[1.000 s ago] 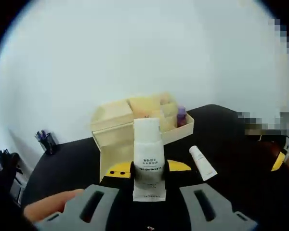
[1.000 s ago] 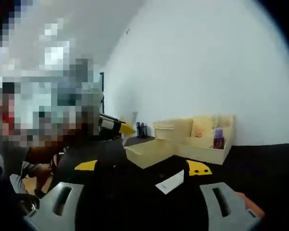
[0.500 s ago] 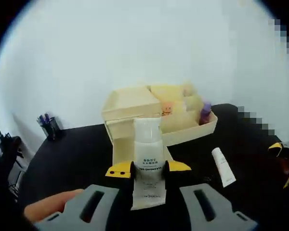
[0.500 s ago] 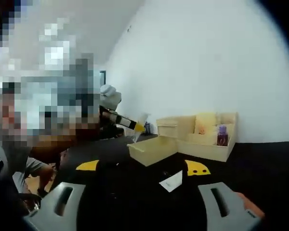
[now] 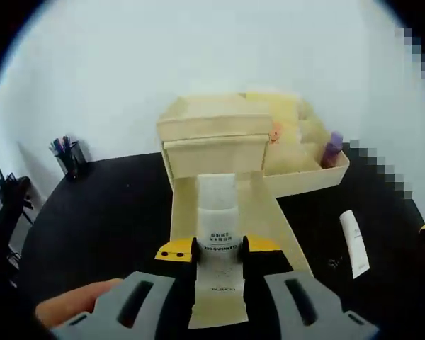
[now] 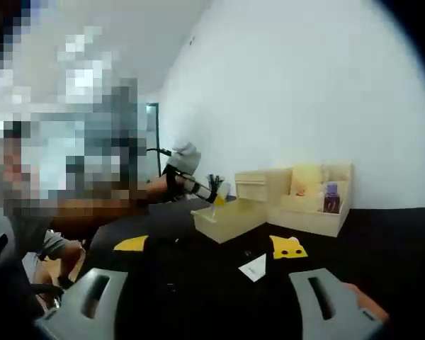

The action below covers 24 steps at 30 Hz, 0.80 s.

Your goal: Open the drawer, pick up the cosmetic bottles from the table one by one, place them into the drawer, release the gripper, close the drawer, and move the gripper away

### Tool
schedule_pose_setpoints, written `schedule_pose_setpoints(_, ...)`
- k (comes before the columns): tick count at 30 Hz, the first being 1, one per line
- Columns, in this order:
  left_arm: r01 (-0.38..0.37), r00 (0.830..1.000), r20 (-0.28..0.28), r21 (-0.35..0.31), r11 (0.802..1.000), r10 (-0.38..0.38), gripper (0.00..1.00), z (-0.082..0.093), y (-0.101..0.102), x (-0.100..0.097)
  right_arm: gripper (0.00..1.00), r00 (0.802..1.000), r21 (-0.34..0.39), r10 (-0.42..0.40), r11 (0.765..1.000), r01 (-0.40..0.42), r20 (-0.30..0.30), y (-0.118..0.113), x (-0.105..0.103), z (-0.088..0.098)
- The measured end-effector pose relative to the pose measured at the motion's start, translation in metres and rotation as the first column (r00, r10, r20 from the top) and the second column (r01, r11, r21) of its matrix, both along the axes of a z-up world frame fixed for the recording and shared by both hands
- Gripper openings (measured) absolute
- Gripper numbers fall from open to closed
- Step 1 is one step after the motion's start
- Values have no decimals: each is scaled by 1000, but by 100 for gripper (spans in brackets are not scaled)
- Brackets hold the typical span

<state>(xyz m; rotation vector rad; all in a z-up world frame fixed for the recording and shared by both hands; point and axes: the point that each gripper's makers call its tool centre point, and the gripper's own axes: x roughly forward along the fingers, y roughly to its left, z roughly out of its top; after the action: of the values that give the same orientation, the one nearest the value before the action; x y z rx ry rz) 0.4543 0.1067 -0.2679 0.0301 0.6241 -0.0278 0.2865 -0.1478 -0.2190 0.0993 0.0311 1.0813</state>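
Nearest, the left gripper is clamped on a white cosmetic bottle, held over the open drawer of the pale wooden organiser on the black worktop. To the right a white tube lies on the worktop. Farther right, a purple bottle stands in the organiser; far left sits a pen cup. The right gripper hangs spread with nothing between its jaws.

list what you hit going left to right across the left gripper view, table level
pen cup → open drawer with the white bottle held over it → purple bottle in the organiser → white tube lying on the table
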Motion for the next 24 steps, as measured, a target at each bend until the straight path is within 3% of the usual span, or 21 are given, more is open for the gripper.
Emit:
schedule_pose_setpoints(7, -23, 998, -61, 8, 1000, 24, 20, -25, 5, 4, 59, 1000, 0, 0, 1000, 0, -2, 0, 0, 0)
schedule_pose_setpoints(24, -51, 991, -120, 66, 997, 59, 20, -50, 0, 6, 58, 1000, 2, 2, 1000, -2, -6, -1, 1, 1)
